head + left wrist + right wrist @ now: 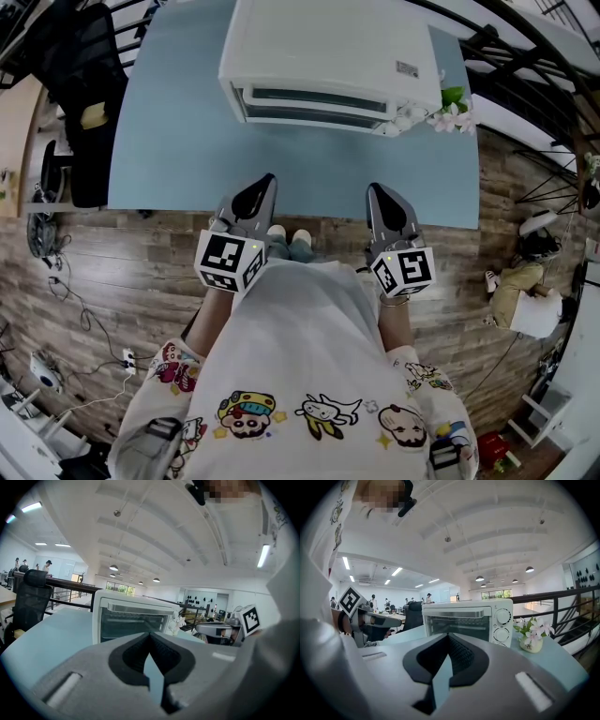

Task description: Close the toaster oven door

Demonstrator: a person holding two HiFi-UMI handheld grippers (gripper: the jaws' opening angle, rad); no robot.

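A white toaster oven stands at the far side of the blue table. Its glass door faces me and stands upright against the oven's front, with the handle along the top. The oven shows straight ahead in both gripper views. My left gripper and right gripper hover side by side over the table's near edge, well short of the oven. Both are shut with nothing between the jaws, as the left gripper and right gripper views show.
A small vase of pale pink flowers stands at the oven's right corner. A black office chair sits off the table's left side. A dark railing runs behind the table. Cables and bags lie on the wooden floor.
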